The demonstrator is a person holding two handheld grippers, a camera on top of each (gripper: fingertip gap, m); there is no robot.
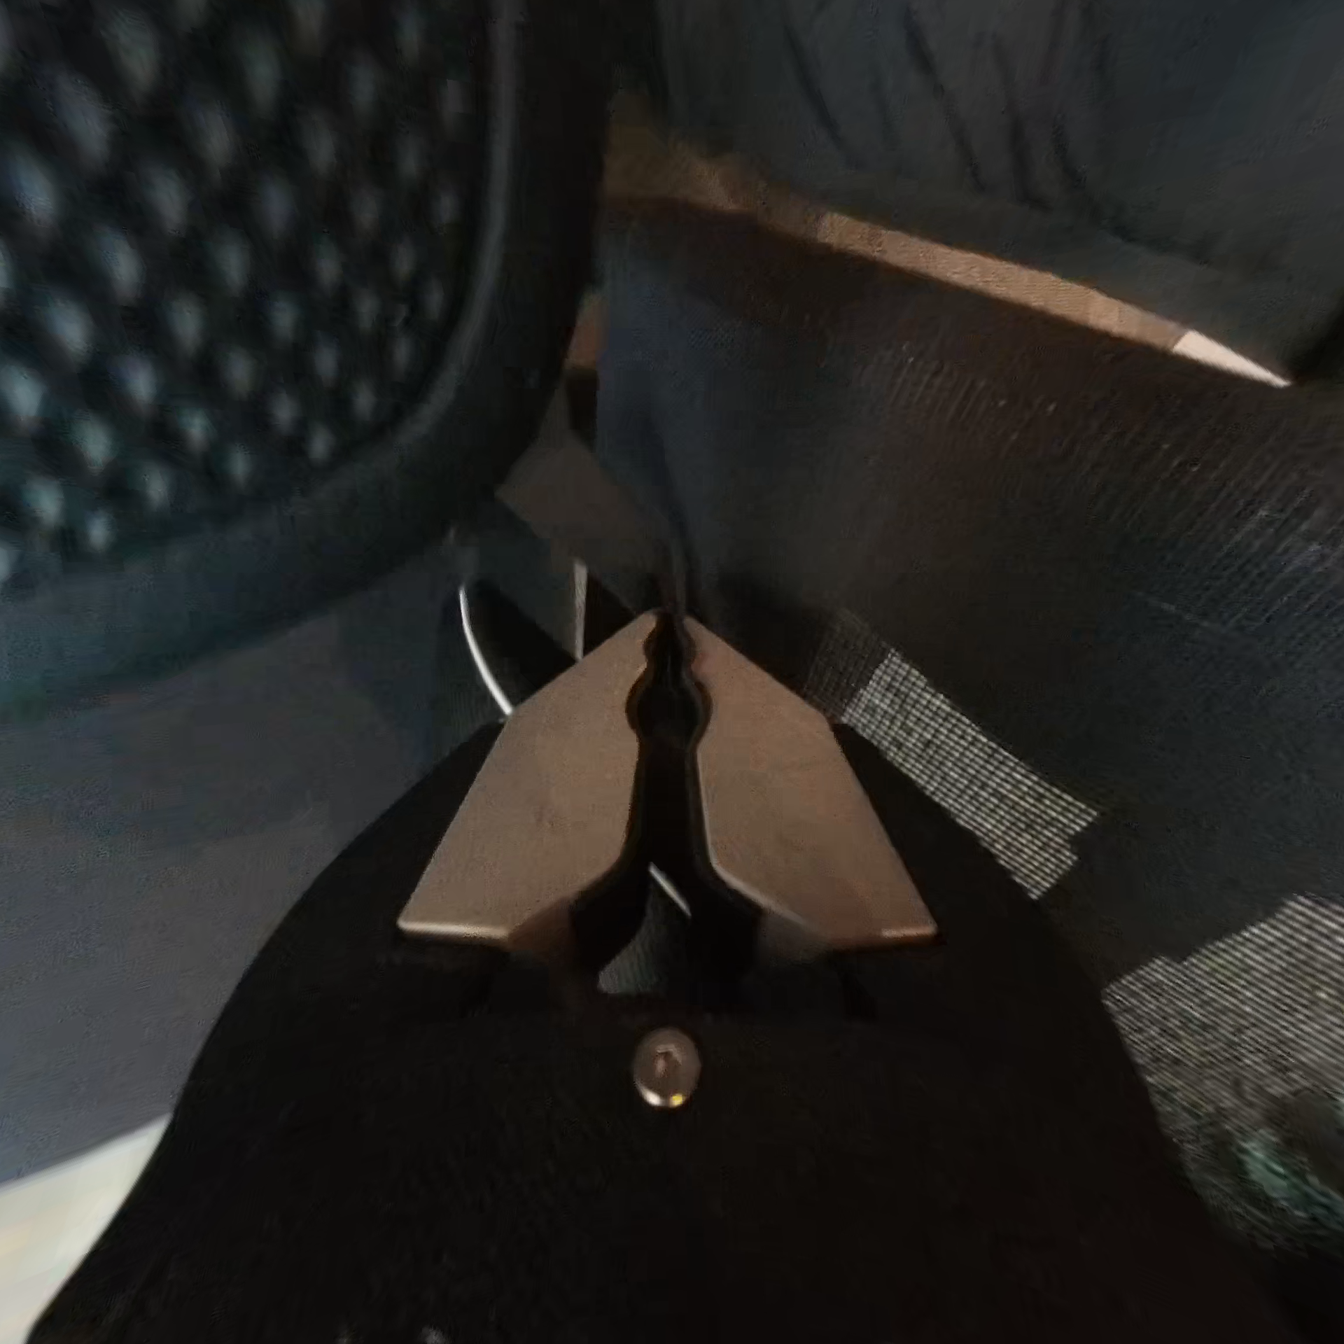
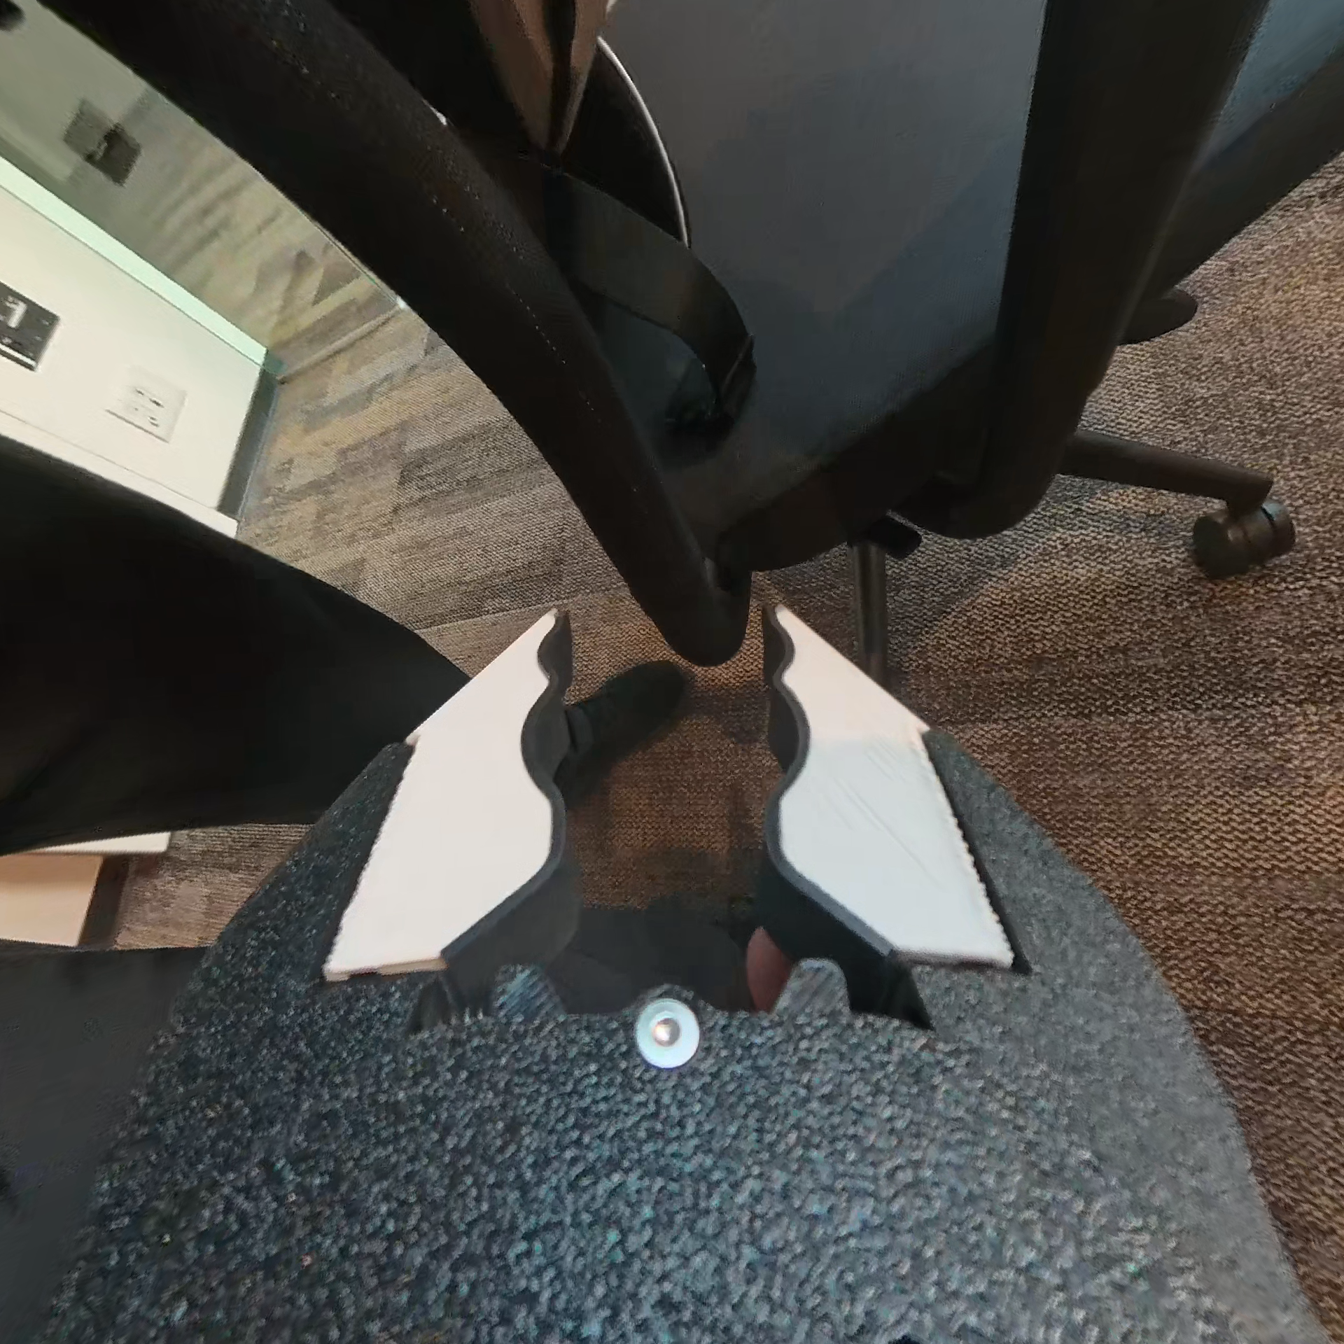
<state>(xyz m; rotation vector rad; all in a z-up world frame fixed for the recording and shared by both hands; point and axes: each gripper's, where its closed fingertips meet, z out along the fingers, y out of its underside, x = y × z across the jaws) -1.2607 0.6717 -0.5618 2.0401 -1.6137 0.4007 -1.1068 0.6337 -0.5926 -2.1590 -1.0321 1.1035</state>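
Here, I'm clenching my left gripper (image 1: 673, 625) on a dark strap (image 1: 676, 574), my right gripper (image 2: 662, 625) hanging released beside a chair frame (image 2: 698, 625), over carpet (image 2: 1091, 727).

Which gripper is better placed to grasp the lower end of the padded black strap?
Right: the right gripper is open, and the lower end of the padded strap hangs between its fingertips. The left gripper is shut on a thin black strap.

One office chair (image 2: 836, 254), one shoe (image 2: 625, 698), two grippers.
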